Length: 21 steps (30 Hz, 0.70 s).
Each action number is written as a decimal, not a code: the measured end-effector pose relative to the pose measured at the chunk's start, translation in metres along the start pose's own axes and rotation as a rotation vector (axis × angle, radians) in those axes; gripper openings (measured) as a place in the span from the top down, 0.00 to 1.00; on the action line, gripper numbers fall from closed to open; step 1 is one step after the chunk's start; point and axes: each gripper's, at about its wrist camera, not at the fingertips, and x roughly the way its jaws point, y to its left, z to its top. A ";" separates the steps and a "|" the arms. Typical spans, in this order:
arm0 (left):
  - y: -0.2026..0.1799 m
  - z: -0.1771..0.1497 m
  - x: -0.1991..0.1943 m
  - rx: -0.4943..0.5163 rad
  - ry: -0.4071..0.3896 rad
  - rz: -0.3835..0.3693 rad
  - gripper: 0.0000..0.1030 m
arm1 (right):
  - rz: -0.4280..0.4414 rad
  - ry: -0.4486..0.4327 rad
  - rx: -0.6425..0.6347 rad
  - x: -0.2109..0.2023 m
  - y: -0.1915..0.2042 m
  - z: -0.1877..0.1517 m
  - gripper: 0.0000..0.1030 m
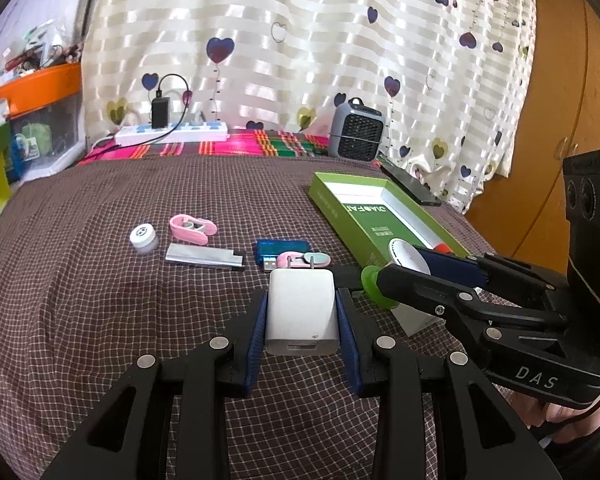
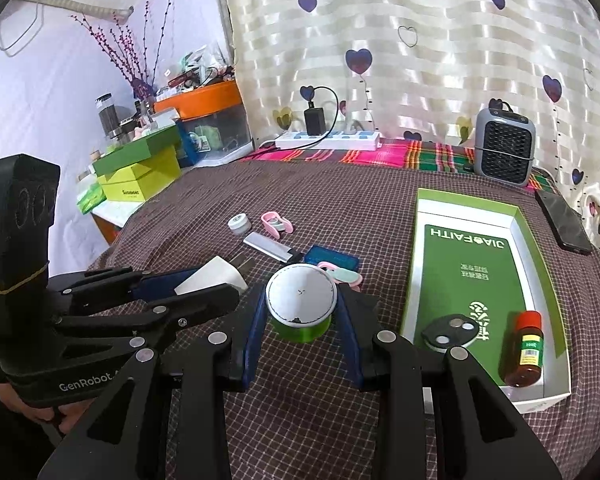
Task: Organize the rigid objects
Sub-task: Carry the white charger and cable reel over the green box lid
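Observation:
My left gripper [image 1: 302, 308] is shut on a white USB charger plug [image 1: 301, 312], held above the checked cloth; it also shows in the right wrist view [image 2: 212, 276]. My right gripper [image 2: 301, 312] is shut on a green spool with a white round top [image 2: 300, 300], seen from the left wrist view [image 1: 374, 284] too. The open green box [image 2: 540, 240] lies at the right and holds a red-capped bottle [image 2: 526, 348] and a black round part [image 2: 450, 330]. On the cloth lie a white jar [image 1: 144, 237], a pink clip [image 1: 192, 229], a silver stick [image 1: 204, 257], a blue USB device [image 1: 282, 249] and a pink-mint clip [image 1: 306, 258].
A grey fan heater [image 1: 356, 130] and a white power strip [image 1: 172, 132] with a black adapter stand at the back by the curtain. A black phone [image 2: 564, 222] lies right of the box. Orange and green storage boxes [image 2: 140, 168] stand at the left.

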 end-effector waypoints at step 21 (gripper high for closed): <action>-0.027 0.003 0.008 0.024 0.004 -0.073 0.69 | -0.046 -0.041 0.076 -0.025 -0.034 -0.010 0.66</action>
